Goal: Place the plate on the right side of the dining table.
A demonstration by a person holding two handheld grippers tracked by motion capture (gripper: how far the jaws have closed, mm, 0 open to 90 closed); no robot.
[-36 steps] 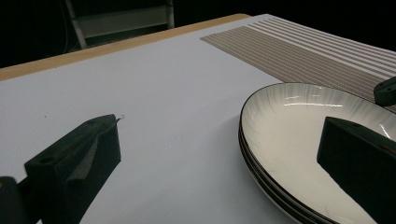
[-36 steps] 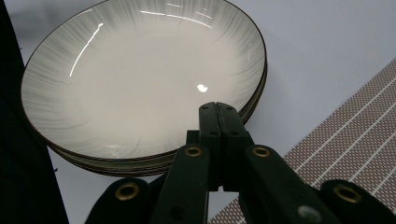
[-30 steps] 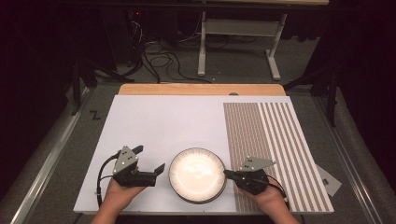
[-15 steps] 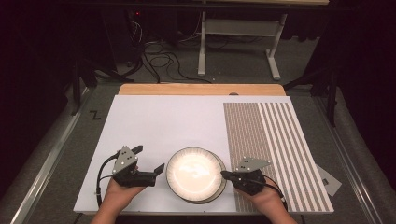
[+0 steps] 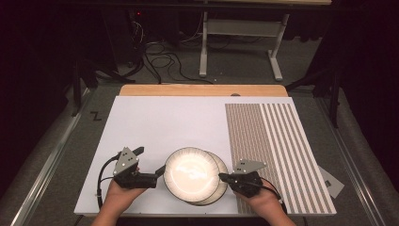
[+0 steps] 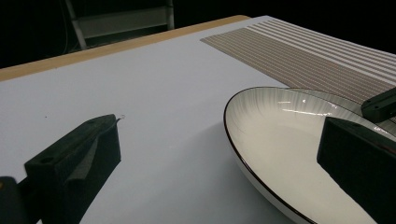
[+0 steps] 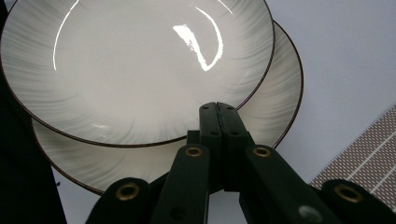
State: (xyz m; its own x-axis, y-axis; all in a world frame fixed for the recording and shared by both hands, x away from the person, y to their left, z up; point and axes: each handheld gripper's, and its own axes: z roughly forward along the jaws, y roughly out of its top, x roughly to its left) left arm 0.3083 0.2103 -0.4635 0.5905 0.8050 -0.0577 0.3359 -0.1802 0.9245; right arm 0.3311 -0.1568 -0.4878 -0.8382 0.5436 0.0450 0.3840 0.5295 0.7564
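Note:
Two white plates with dark rims lie stacked near the front edge. The upper plate (image 5: 190,174) (image 7: 140,70) (image 6: 280,140) sits offset to the left, so the lower plate (image 5: 212,197) (image 7: 275,93) shows as a crescent on the right. My left gripper (image 5: 161,172) (image 6: 222,130) is open at the upper plate's left rim, one jaw over the plate's inside and the other out over the table. My right gripper (image 5: 222,178) (image 7: 218,108) is shut with nothing between its jaws. Its tips lie over the lower plate's rim and reach the upper plate's edge.
The plates rest on a white board (image 5: 169,122). A brown striped mat (image 5: 277,141) (image 7: 369,154) covers the board's right part, just right of the plates. A wooden strip (image 5: 202,90) runs along the far edge. Behind the table are cables and a stand's legs on the floor.
The upper plate has slid a little to the left, uncovering the lower plate on the right. My right gripper has moved left toward the plates. The left gripper has hardly moved.

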